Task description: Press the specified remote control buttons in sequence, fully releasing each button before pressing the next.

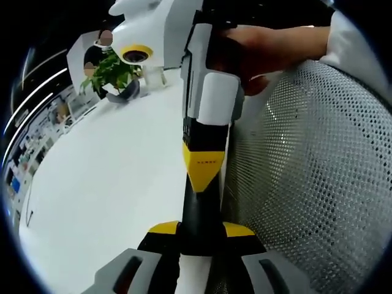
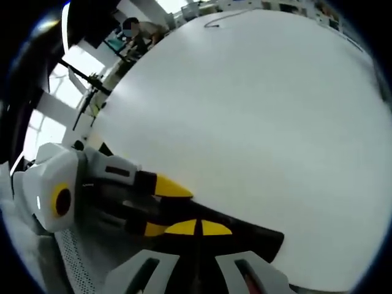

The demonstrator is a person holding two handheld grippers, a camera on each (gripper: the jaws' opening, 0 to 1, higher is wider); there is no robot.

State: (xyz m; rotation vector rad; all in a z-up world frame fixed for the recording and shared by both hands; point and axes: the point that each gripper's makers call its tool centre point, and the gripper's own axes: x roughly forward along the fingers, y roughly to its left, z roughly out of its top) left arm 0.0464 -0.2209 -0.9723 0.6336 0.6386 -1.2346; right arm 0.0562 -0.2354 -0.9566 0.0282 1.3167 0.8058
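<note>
Your left tool [image 1: 201, 229] has its jaws set a moderate way apart and closed on a dark, narrow slab, which I take to be the remote control [image 1: 199, 214]. It is seen edge-on, so no buttons can be made out. You are holding it in the air at the near edge of the white surface [image 1: 104, 184] rather than resting it there, next to a perforated mesh panel [image 1: 306, 171]. This hold appears meant to steady the body so that a press does not push it away. Your right tool [image 1: 201, 180] comes in from above, gripped by a hand [image 1: 263, 49], with its yellow tips at or just short of the remote's upper end; contact cannot be confirmed. In the right gripper view, the right tool [image 2: 198, 228] has its jaws drawn together with nothing between them, which suits it for use as a single blunt pressing point. The remote [image 2: 251, 236] runs across beneath those tips, and the left tool [image 2: 162, 208] clamps it from the side. A potted plant [image 1: 113, 73] stands towards the far edge, well apart.
</note>
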